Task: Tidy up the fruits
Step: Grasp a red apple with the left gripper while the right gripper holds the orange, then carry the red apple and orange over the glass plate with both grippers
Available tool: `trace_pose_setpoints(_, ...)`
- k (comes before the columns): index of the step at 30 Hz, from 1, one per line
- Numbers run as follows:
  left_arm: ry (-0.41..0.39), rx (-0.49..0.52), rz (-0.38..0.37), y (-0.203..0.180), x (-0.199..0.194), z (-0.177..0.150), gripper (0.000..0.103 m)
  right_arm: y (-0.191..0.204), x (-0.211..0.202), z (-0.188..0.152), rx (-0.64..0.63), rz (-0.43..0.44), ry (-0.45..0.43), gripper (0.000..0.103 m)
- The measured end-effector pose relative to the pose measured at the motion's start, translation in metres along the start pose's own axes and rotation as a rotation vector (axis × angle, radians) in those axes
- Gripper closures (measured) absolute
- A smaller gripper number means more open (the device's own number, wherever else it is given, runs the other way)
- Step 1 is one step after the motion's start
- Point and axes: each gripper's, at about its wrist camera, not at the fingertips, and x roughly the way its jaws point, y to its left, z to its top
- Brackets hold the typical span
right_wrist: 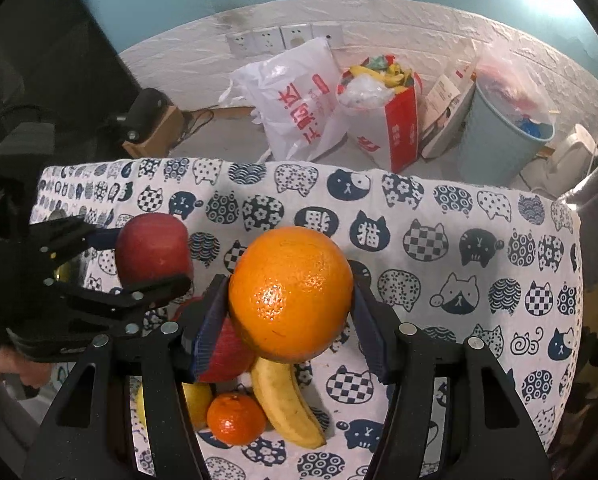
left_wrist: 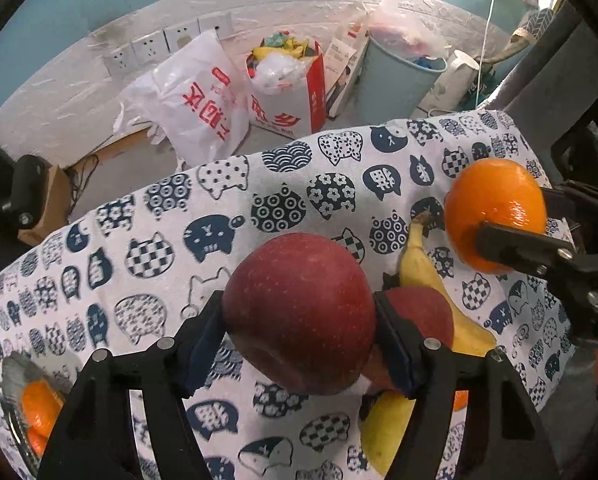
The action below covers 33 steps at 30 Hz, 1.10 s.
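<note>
My left gripper [left_wrist: 299, 316] is shut on a red apple [left_wrist: 299, 312] and holds it above the cat-print tablecloth [left_wrist: 179, 240]. My right gripper [right_wrist: 291, 300] is shut on a large orange [right_wrist: 291, 294], also held above the cloth. Each shows in the other's view: the orange [left_wrist: 495, 212] at the right, the apple [right_wrist: 153, 248] at the left. Below on the cloth lie a second red apple [right_wrist: 229, 356], a banana [right_wrist: 287, 404], a small tangerine [right_wrist: 236, 418] and a yellow fruit [right_wrist: 197, 402]. A plate [left_wrist: 13, 412] with orange fruit [left_wrist: 39, 408] sits at the left wrist view's lower left.
Beyond the table's far edge, on the floor, stand a white plastic bag [right_wrist: 295, 100], a red-and-white bag full of rubbish [right_wrist: 383, 120] and a blue bin [right_wrist: 503, 136]. A cardboard box [right_wrist: 155, 132] sits at the left, wall sockets [right_wrist: 287, 38] behind.
</note>
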Motion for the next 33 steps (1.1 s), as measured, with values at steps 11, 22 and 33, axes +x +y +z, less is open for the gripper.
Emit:
trace_pose_setpoints(11,-0.047,-0.079,0.002,0.027,-0.053,-0.029,0.031,0.036,-0.021,0.002,-0.054,0.056,-0.043,0.043)
trace_pose_setpoints(22,-0.079,-0.125,0.058,0.074,-0.094,-0.068,0.031,0.087,-0.033,0.003,-0.127,0.119,-0.062,0.043)
trace_pose_setpoints(33,-0.093,-0.194,0.097,0.119,-0.122,-0.105,0.03,0.145,-0.033,0.001,-0.205,0.179,-0.058,0.043)
